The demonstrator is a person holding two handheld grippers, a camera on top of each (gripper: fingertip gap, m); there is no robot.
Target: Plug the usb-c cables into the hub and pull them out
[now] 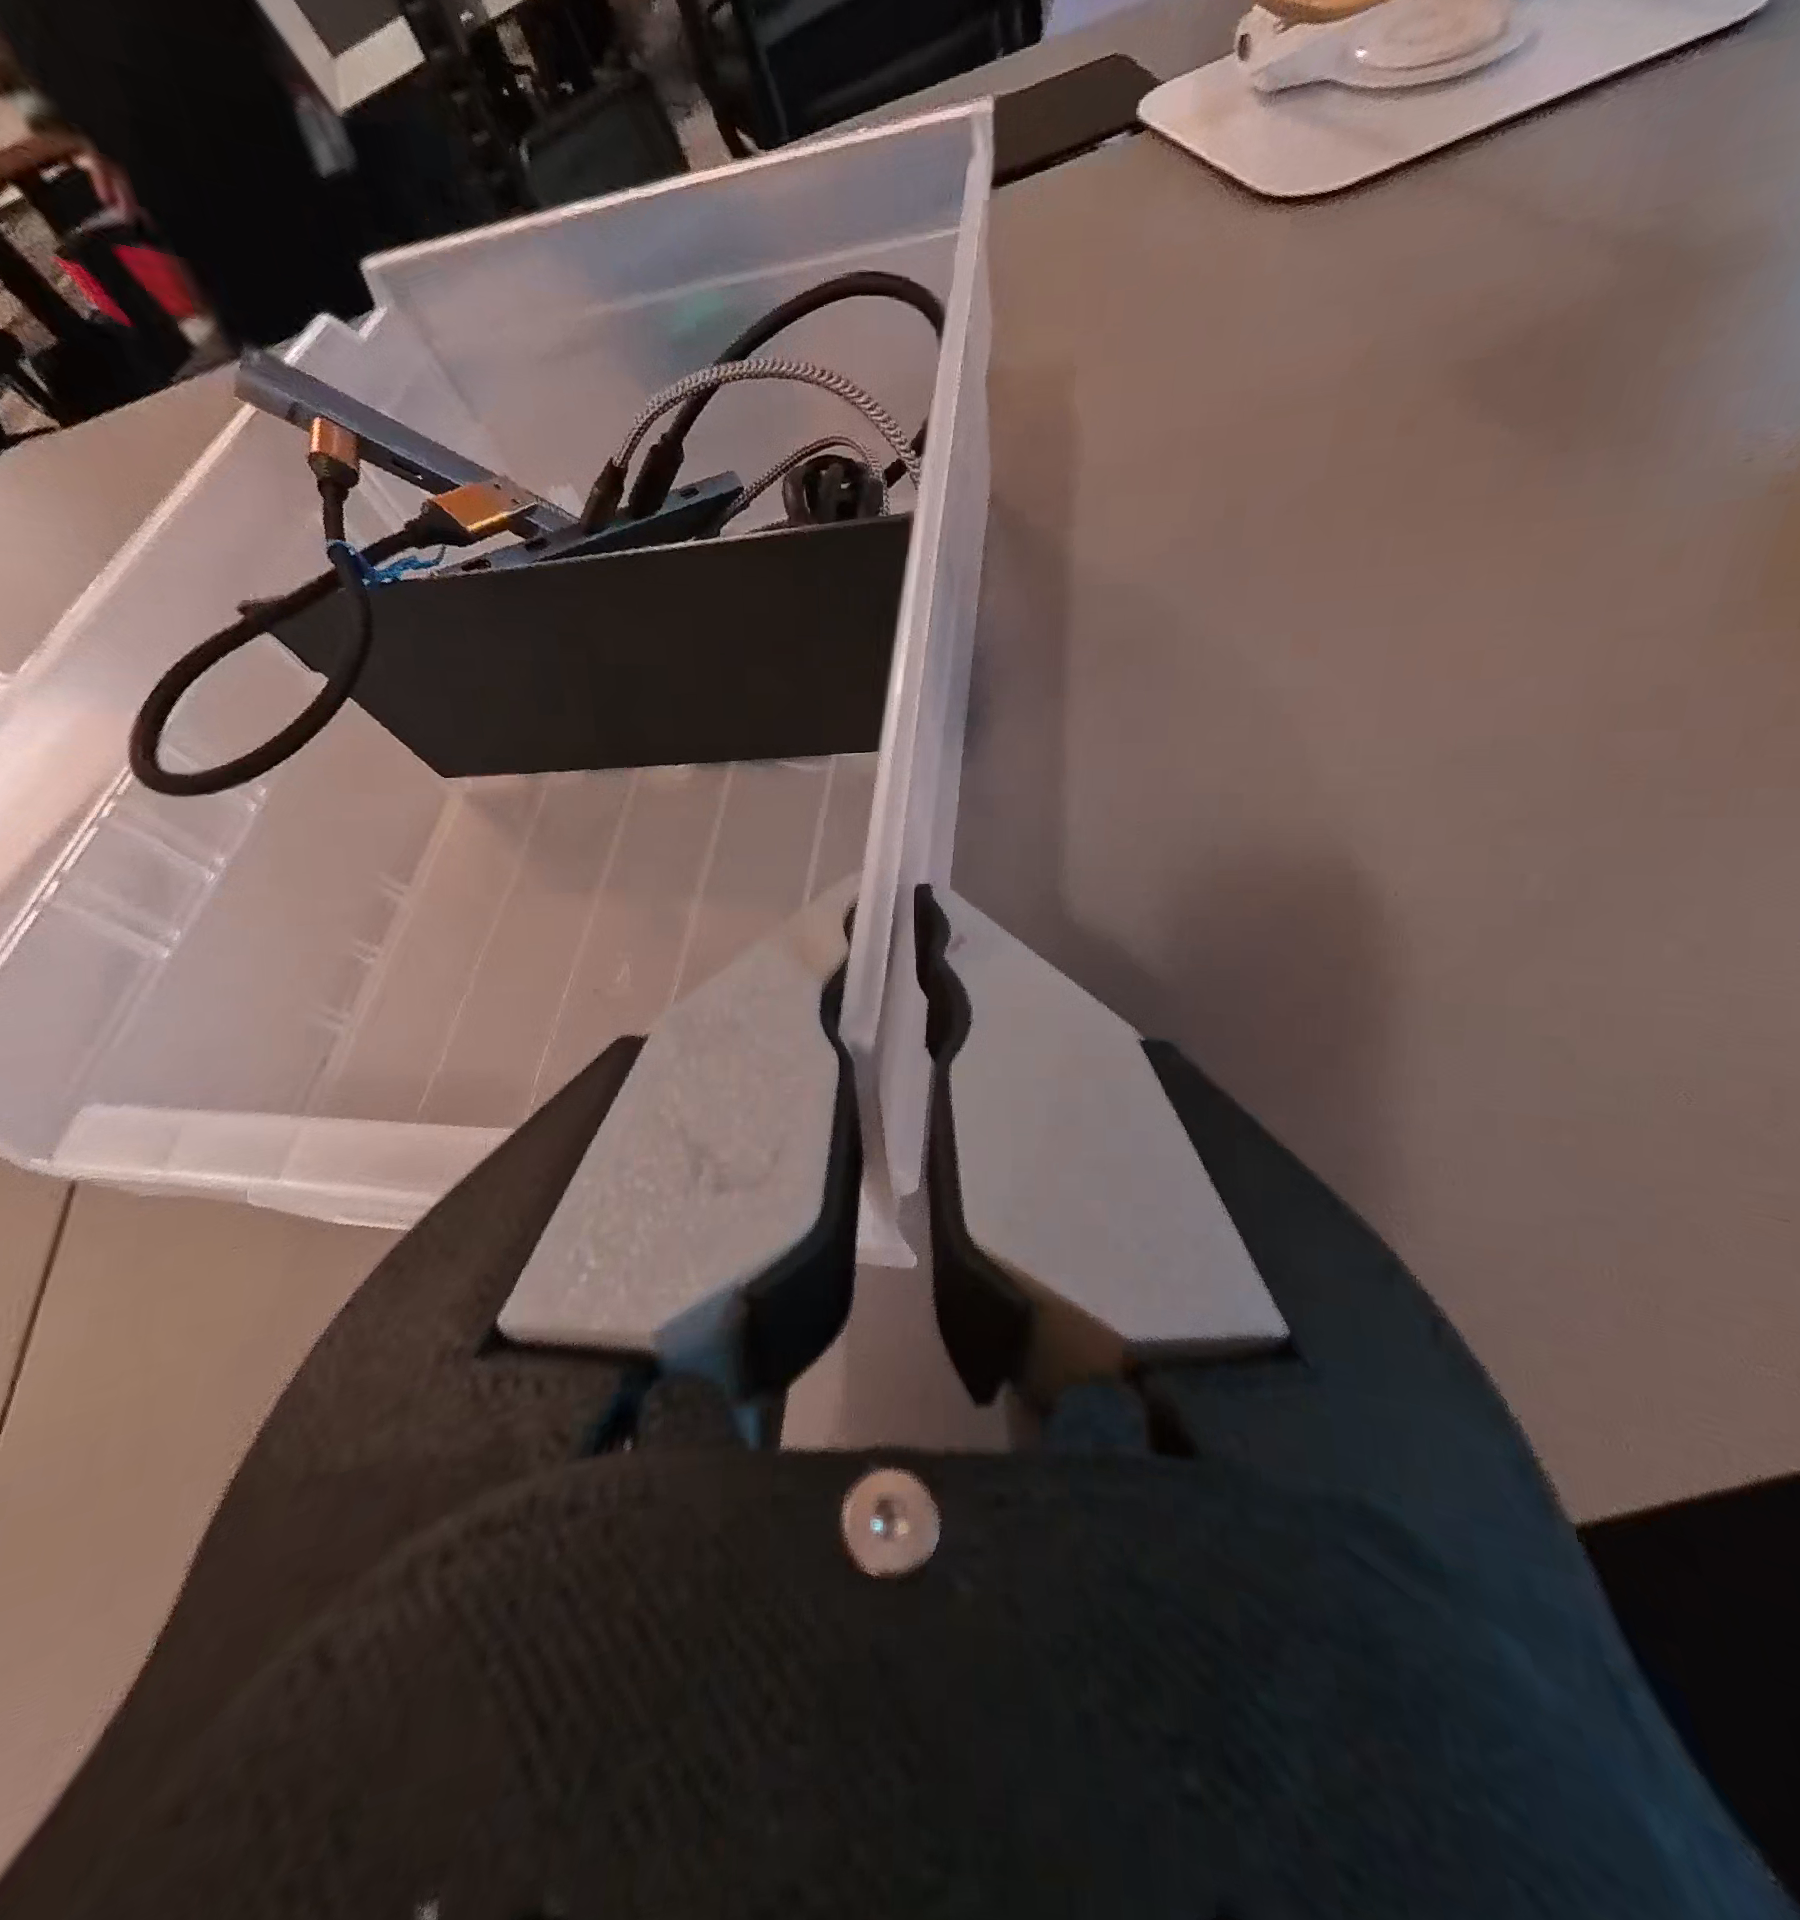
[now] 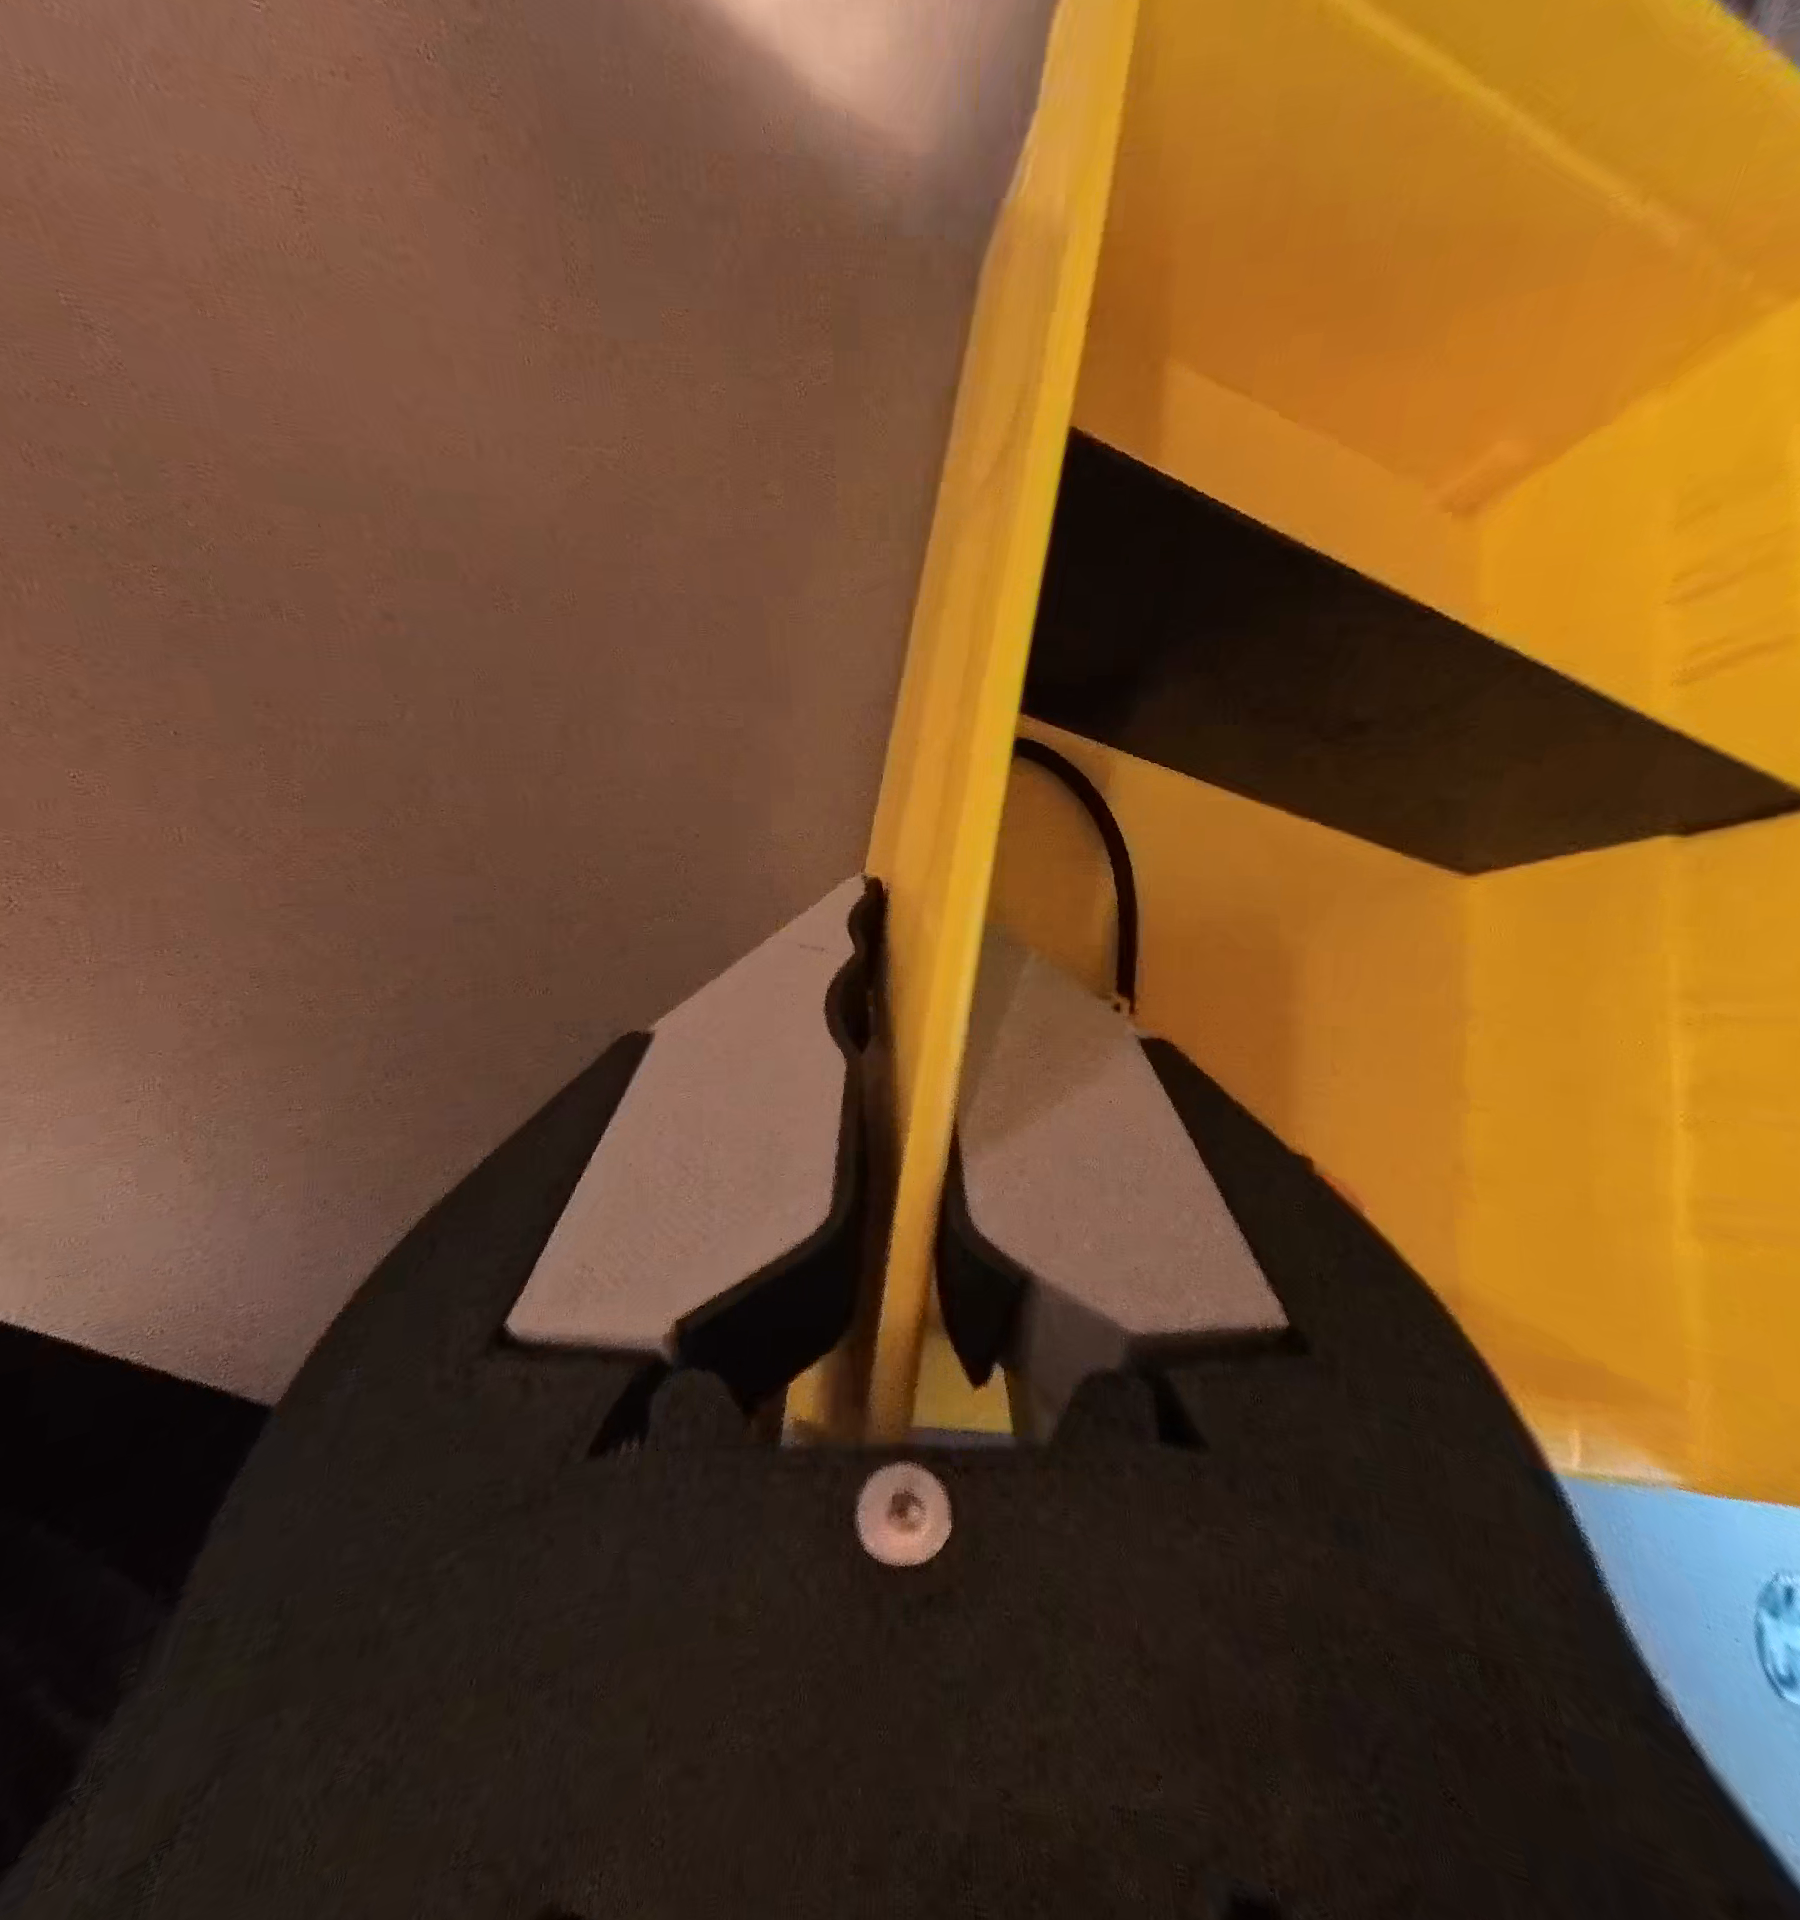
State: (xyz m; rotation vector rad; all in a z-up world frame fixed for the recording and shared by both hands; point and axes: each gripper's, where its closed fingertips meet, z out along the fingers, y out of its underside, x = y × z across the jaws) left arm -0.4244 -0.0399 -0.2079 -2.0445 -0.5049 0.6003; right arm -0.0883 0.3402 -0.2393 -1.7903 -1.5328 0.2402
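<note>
In the left wrist view my left gripper [image 1: 888, 914] is shut on the right side wall of a clear plastic bin [image 1: 927, 582]. Behind a black divider [image 1: 647, 655] in that bin lie a grey hub [image 1: 376, 426], a dark hub [image 1: 657, 509] and several braided cables [image 1: 730, 395], some with gold plugs [image 1: 480, 509]. A black cable [image 1: 241, 686] loops over the divider. In the right wrist view my right gripper [image 2: 927, 914] is shut on the left side wall of a yellow bin [image 2: 989, 582]. A black divider [image 2: 1343, 675] crosses that bin, with a thin black cable [image 2: 1109, 842] below it.
Both bins stand on a grey-brown table [image 1: 1447, 727]. A white tray with a white object [image 1: 1395, 83] lies at the table's far right. Dark furniture [image 1: 148, 208] stands beyond the far edge. A pale blue surface with a screw [image 2: 1789, 1652] shows at the lower right. One gripper's finger ends stand about 50 cm off the other's.
</note>
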